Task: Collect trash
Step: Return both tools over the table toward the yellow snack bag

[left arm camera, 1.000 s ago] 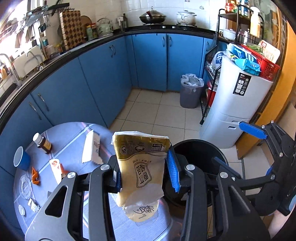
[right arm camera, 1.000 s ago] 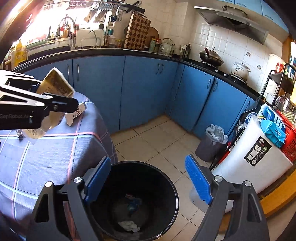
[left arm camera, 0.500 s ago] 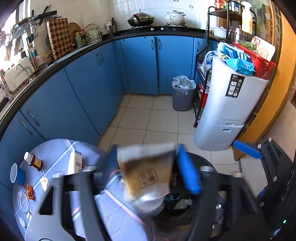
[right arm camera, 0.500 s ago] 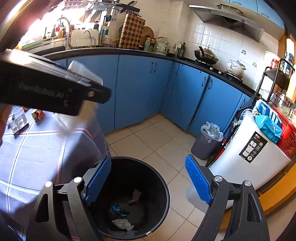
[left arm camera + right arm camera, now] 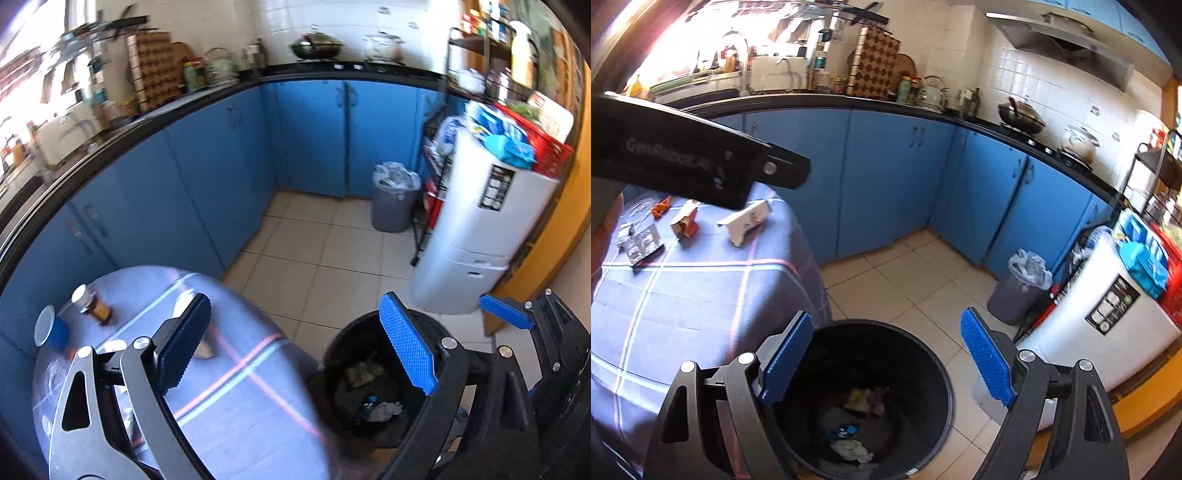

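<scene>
The black trash bin (image 5: 938, 365) stands on the floor beside the table. The yellow pouch (image 5: 860, 398) lies inside it with other scraps; it also shows in the left wrist view (image 5: 360, 370). My left gripper (image 5: 295, 347) is open and empty, above the table edge and the bin (image 5: 334, 360). My right gripper (image 5: 886, 360) is open and empty, just above the bin. More trash lies on the table: a white carton (image 5: 746, 220), an orange-and-white carton (image 5: 684, 221), an orange scrap (image 5: 661, 206) and foil packs (image 5: 641, 242).
The round table (image 5: 683, 295) has a blue checked cloth. A blue cup (image 5: 51, 330) and a brown bottle (image 5: 92, 304) stand on it. A grey bin (image 5: 393, 201) with a liner and a white appliance (image 5: 487, 236) stand on the tiled floor. Blue cabinets run behind.
My left gripper opened and let go of the yellow pouch, which dropped into the black bin. The left gripper swung over toward the bin. The right gripper held still.
</scene>
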The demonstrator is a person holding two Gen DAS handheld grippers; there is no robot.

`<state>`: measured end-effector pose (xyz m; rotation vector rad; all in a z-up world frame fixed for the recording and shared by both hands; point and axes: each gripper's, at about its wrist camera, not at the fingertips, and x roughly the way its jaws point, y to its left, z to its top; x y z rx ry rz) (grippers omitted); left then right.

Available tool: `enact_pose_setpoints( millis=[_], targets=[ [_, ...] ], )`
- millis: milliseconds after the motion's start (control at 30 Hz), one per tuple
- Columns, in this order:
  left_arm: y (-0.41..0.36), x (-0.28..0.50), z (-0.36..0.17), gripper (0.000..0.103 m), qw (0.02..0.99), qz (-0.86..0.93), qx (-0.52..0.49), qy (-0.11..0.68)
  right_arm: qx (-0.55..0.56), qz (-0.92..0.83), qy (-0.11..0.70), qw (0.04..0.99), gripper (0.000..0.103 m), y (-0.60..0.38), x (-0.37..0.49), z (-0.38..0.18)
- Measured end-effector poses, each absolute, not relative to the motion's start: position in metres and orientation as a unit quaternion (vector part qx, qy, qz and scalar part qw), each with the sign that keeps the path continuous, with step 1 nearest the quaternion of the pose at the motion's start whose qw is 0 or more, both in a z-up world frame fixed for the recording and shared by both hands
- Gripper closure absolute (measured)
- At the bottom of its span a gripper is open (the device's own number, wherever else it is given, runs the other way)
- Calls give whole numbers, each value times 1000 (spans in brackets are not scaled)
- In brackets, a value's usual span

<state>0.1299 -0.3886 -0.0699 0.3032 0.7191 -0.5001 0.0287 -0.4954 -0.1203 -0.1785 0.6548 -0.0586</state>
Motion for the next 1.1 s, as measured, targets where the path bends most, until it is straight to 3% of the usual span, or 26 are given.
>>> enact_pose_setpoints(
  millis=[600,1100],
  targets=[
    [-162,117,-67,12,929,-76,76,354,-135,149,300,932,23,-324,76,-100],
    [-61,92,-82,12,931,-13,38,362,-187,220,297,910,23,-224,81,-96]
  ],
)
